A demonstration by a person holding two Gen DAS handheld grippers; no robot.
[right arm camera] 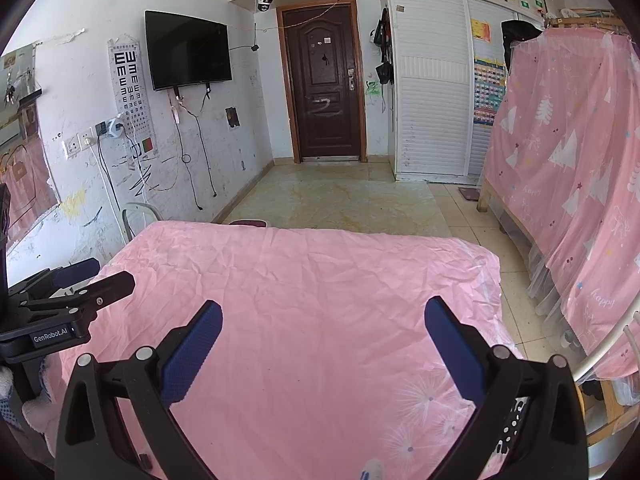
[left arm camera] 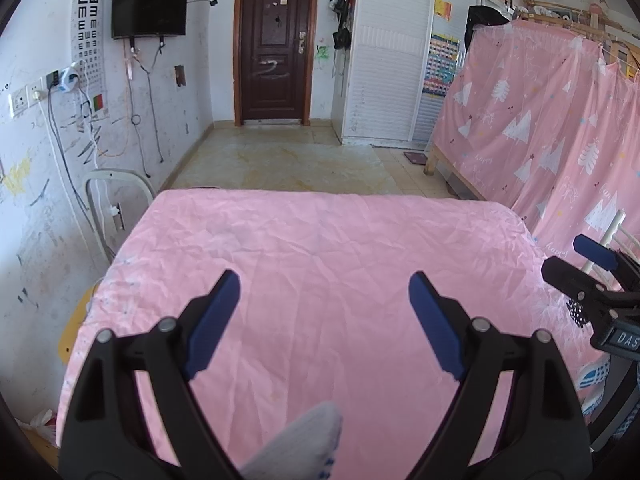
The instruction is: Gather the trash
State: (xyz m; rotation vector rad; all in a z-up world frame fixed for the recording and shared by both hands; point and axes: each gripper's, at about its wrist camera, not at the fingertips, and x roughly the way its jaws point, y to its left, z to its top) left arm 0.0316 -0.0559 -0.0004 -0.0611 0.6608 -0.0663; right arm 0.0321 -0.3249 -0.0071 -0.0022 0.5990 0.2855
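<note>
A table covered by a wrinkled pink cloth (left arm camera: 320, 280) fills the foreground of both views (right arm camera: 320, 300). No trash shows on the cloth. My left gripper (left arm camera: 324, 292) is open and empty above the near part of the cloth. My right gripper (right arm camera: 324, 320) is open and empty over the cloth too. The right gripper shows at the right edge of the left wrist view (left arm camera: 592, 272). The left gripper shows at the left edge of the right wrist view (right arm camera: 68, 296). A grey gloved fingertip (left arm camera: 304, 440) shows between the left gripper's arms.
A white chair back (left arm camera: 116, 200) stands at the table's far left. A pink curtain (left arm camera: 540, 128) hangs over a bunk bed on the right. Beyond the table lies tiled floor (left arm camera: 288, 160), a dark door (left arm camera: 276, 44) and white wardrobe doors (left arm camera: 384, 60). A crumpled white bag (left arm camera: 40, 424) lies low left.
</note>
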